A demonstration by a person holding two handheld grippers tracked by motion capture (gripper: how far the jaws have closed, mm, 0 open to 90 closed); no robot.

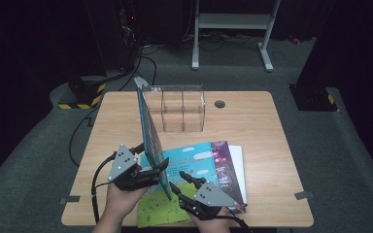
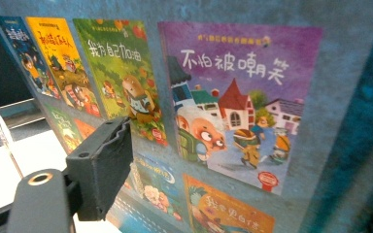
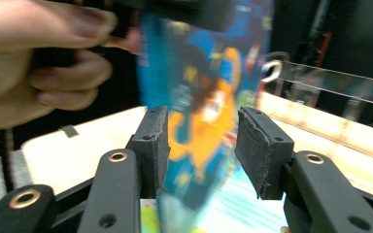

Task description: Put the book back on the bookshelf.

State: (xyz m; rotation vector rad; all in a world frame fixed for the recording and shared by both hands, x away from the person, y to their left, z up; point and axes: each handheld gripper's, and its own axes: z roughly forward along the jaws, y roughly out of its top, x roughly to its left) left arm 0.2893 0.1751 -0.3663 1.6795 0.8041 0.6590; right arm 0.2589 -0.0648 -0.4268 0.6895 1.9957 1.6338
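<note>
A thin blue picture book [image 1: 150, 130] stands upright on its lower edge, over books lying flat on the table. My left gripper [image 1: 161, 168] is shut on its lower part. In the left gripper view one black pad [image 2: 104, 160] presses on the back cover [image 2: 233, 97], printed with small book covers; the other jaw is hidden behind the book. My right gripper [image 1: 182, 180] sits just right of the book's near bottom corner. In the right gripper view it [image 3: 201, 141] stands open, the blurred book [image 3: 199, 87] between and beyond the pads, neither touching it.
A teal book [image 1: 192, 158], a purple one [image 1: 224, 167] and a green one [image 1: 156, 209] lie flat near the wooden table's [image 1: 262, 131] front edge. A clear acrylic divider stand [image 1: 179, 110] is at the back centre, beside a cable hole [image 1: 219, 104]. A hand [image 3: 39, 58] grips the left gripper.
</note>
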